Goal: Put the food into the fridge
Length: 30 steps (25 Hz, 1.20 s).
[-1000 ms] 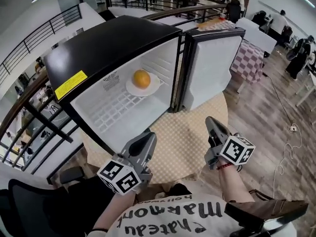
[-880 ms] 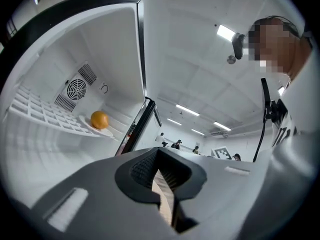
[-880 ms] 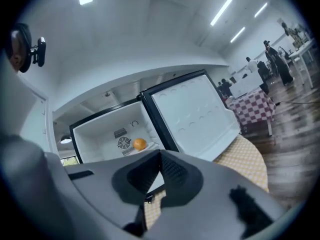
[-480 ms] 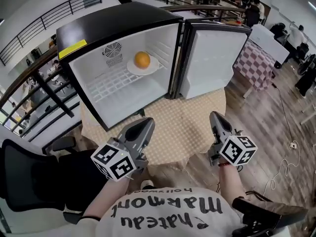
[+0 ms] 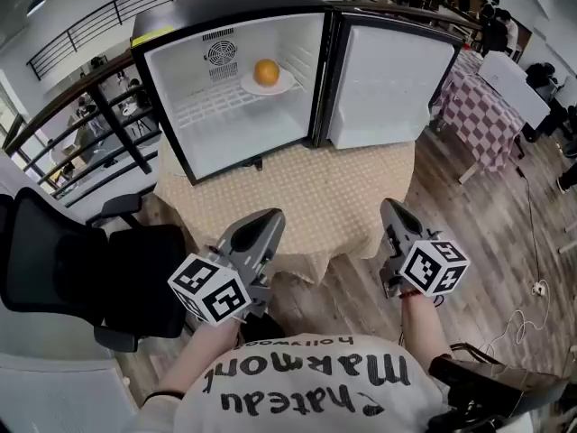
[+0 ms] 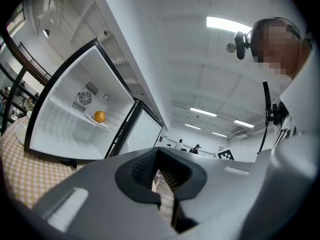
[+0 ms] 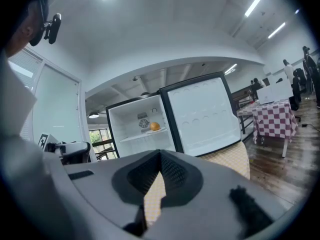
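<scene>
Beige tablecloth (image 5: pixel 334 197) carries the open fridge (image 5: pixel 171 97) at twelve o'clock, orange (image 5: pixel 266 71) on its plate (image 5: pixel 248 86) inside. Left gripper (image 5: pixel 269 216) and right gripper (image 5: pixel 389 209) hang clenched and empty near six. Likely only the door (image 5: pixel 388 88) remains: nudge its free edge, at two o'clock, slowly.

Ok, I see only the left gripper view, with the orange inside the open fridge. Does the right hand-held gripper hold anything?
Observer: No, the right hand-held gripper is shut and empty.
Operator: Where are both, relative to the table?
Observer: The head view shows it and the left hand-held gripper by the near edge of the table, well back from the fridge.
Operator: Anything beside me?
Observer: A black chair stands at your left.
</scene>
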Available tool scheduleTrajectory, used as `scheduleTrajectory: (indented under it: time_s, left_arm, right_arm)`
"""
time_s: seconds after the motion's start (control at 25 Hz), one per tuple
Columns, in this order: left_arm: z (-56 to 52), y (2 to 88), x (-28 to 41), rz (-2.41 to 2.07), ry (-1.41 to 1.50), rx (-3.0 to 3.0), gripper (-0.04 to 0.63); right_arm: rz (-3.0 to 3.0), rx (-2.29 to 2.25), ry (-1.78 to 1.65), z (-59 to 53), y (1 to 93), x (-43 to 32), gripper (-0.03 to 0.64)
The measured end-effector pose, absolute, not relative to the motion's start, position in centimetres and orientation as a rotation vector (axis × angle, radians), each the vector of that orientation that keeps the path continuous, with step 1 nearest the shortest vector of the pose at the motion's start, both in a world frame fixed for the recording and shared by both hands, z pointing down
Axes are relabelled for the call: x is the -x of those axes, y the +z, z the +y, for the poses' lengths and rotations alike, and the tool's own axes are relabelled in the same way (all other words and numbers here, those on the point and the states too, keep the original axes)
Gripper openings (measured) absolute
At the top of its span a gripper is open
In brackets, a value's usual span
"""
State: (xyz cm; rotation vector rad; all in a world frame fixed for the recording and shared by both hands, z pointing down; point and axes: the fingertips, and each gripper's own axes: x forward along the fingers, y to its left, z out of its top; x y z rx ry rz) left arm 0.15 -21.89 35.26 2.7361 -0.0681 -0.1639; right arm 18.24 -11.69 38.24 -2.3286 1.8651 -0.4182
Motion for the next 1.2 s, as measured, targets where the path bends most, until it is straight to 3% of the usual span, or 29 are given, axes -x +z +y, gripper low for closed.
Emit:
scheduleTrajectory:
  time_s: [1.2]
  left_arm:
    - [-13.2,36.1,9.3,-0.289,-0.171,-2.741,0.006]
  right_arm:
    - [1.999,2.229,-0.468,-5.9,40.5,-11.6,0.014]
